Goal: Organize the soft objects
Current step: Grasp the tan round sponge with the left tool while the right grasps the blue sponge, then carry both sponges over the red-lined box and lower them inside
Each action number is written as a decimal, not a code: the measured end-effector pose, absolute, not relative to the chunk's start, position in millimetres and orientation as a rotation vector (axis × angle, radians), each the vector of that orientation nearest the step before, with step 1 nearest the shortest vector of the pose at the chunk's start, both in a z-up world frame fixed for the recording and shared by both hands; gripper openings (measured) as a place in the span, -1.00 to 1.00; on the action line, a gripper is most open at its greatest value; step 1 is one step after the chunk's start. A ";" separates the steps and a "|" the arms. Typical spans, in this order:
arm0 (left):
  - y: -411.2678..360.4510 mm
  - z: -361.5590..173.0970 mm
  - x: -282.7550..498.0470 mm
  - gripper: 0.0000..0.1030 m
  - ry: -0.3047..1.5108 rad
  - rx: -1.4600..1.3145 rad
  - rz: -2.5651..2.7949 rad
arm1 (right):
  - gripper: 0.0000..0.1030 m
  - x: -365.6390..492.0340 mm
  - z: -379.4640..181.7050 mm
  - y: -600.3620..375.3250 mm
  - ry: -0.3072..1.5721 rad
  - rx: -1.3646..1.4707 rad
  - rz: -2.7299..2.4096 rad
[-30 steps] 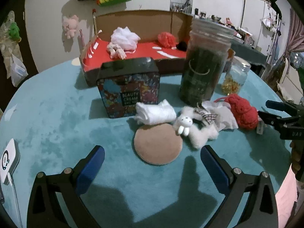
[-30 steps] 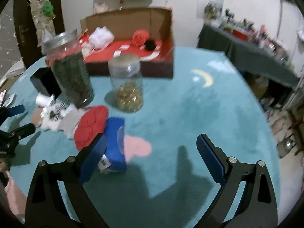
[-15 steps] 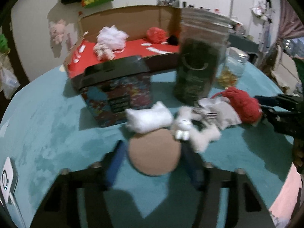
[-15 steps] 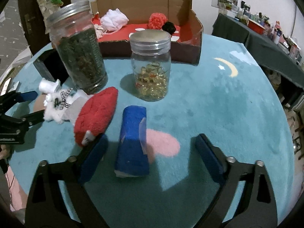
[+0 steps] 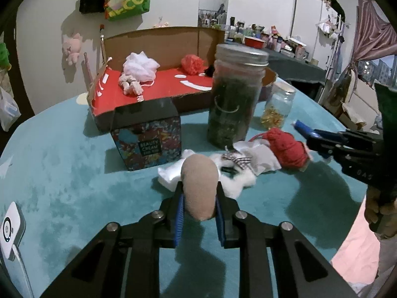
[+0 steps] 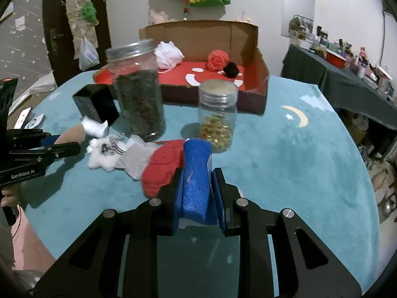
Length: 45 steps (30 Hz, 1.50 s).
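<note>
My left gripper (image 5: 199, 193) is shut on a round tan pad (image 5: 199, 186), lifted and squeezed between the pads. My right gripper (image 6: 197, 183) is shut on a blue sponge (image 6: 196, 173). On the teal table lie a red knitted piece (image 5: 287, 149), a white plush toy with a checked bow (image 5: 238, 171) and a white folded cloth (image 5: 171, 173). The cardboard tray with a red floor (image 5: 153, 89) stands at the back; it holds a white net puff (image 5: 140, 65), a red pompom (image 5: 192, 64) and a black one (image 6: 230, 69).
A tall jar of dark leaves (image 5: 235, 99) and a small jar of golden bits (image 5: 278, 106) stand before the tray. A patterned black-lidded box (image 5: 146, 136) stands left of the soft items. A white device (image 5: 10, 223) lies at the table's left edge.
My left gripper has closed on the tan pad and raised it off the table. My right gripper has closed on the blue sponge and lifted it.
</note>
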<state>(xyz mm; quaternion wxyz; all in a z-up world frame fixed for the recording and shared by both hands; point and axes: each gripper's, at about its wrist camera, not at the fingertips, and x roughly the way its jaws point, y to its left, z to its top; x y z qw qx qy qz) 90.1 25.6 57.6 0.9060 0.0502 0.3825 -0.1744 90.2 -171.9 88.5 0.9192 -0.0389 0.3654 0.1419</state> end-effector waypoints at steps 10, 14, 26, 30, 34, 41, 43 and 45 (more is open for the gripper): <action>27.9 57.7 90.6 -0.56 0.791 0.104 -0.347 | -0.57 89.8 89.7 -169.4 0.749 -0.072 0.313; 34.0 56.6 91.1 -0.56 0.799 0.093 -0.336 | -0.57 90.9 89.9 -171.3 0.752 -0.068 0.311; 77.9 53.4 105.6 -0.56 0.827 0.132 -0.239 | -0.57 98.4 82.3 -194.6 0.778 -0.071 0.269; 91.2 51.6 117.2 -0.56 0.834 0.165 -0.234 | -0.57 108.6 80.2 -207.1 0.794 -0.078 0.278; 101.8 51.3 131.2 -0.56 0.822 0.203 -0.243 | -0.57 121.5 78.8 -217.6 0.807 -0.110 0.287; 106.9 49.6 154.1 -0.56 0.794 0.286 -0.276 | -0.57 143.5 81.8 -226.9 0.798 -0.168 0.300; 106.3 49.1 159.1 -0.56 0.792 0.307 -0.282 | -0.57 149.6 82.0 -226.0 0.796 -0.195 0.300; 106.6 48.6 166.0 -0.56 0.797 0.321 -0.292 | -0.57 156.3 81.3 -225.0 0.800 -0.218 0.308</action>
